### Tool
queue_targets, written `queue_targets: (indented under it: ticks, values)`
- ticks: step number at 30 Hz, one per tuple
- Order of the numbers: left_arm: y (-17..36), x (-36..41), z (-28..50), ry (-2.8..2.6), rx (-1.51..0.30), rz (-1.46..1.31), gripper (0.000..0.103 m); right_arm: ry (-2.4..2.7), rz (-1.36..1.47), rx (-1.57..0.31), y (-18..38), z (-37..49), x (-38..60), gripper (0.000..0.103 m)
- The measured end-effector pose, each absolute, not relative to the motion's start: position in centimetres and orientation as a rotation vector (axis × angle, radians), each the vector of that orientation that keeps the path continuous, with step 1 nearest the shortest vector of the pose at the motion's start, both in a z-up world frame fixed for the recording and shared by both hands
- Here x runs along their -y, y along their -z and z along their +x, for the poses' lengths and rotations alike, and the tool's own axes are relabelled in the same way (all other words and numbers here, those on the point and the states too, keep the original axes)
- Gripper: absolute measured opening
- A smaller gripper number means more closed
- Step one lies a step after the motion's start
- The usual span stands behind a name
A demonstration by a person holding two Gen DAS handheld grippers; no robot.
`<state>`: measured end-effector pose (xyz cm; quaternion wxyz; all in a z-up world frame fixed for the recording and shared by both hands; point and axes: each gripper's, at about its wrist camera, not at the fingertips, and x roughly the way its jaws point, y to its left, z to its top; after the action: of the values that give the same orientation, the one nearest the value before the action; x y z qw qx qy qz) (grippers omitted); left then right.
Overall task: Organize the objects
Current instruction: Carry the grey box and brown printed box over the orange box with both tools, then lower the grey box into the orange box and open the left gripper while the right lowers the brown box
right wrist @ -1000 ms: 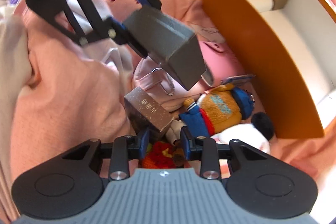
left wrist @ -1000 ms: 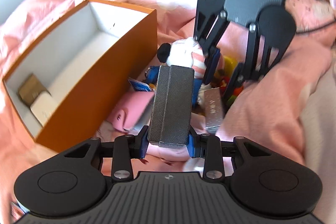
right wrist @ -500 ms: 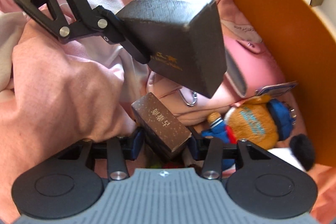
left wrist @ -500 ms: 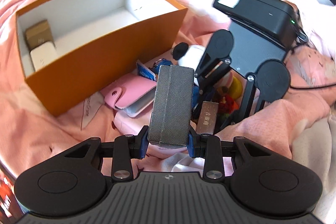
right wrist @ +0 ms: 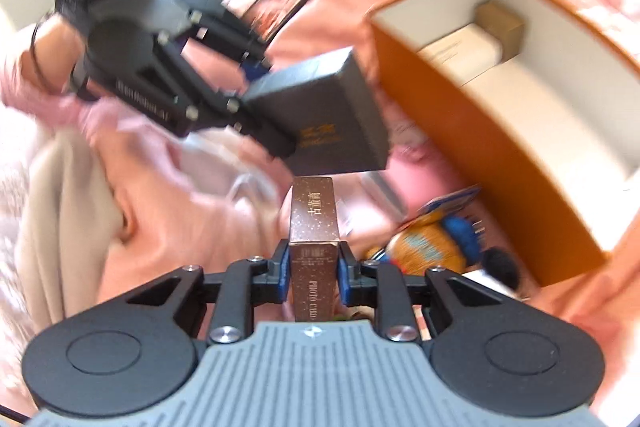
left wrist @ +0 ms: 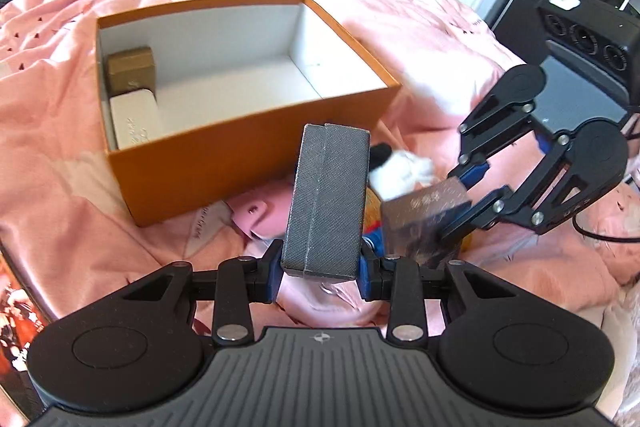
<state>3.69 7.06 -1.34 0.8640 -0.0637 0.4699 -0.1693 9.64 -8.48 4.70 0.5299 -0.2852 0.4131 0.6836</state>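
"PHOTO CARD" is printed on the end of the brown box (right wrist: 313, 259); it is clamped between the closing jaws of the right gripper (right wrist: 311, 269); gold lettering on the grey box (left wrist: 325, 201) cannot be read; that box is gripped by the left gripper (left wrist: 320, 273). Beside the pile on the pink bedding (left wrist: 52, 155), the orange box (left wrist: 224, 155) holds a tan box (left wrist: 131, 69) and a white box (left wrist: 135, 121).

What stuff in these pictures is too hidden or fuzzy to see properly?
- Orange plush toy: left wrist view, the grey textured box covers nearly all of it.
- Gold writing on that grey box: right wrist view, too blurred to read.
- Brown speckled card box: left wrist view, motion-smeared, print unreadable.
- Pink pouch: both views, mostly hidden behind the boxes.
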Motion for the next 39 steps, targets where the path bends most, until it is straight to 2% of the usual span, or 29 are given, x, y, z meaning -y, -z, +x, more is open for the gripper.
queue_targets:
  ticks: [10, 16, 21, 30, 39]
  values:
    - [-3.8, -9.5, 8.1, 0.355, -0.930, -0.096, 0.040, -1.457, -0.467, -0.864, -9.7, 13.1, 7.2, 0.024]
    - [-4.9, -10.9, 13.8, 0.357, -1.013, -0.063, 0.040, -1.364, -0.360, -0.817, -12.4, 17.3, 5.7, 0.024]
    - [-2.4, -11.6, 19.1, 0.373, -1.199, -0.074, 0.040, -1.301, -0.367, -0.890, -11.5, 20.9, 3.2, 0.024]
    - [4.0, -10.9, 25.2, 0.503, -1.491, 0.001, 0.040, -1.227, -0.501, -1.146, -4.6, 24.6, -1.4, 0.024]
    - [8.9, -10.9, 28.2, 0.627, -1.645, -0.028, 0.040, -1.252, -0.522, -1.335, -1.1, 26.1, -3.3, 0.024]
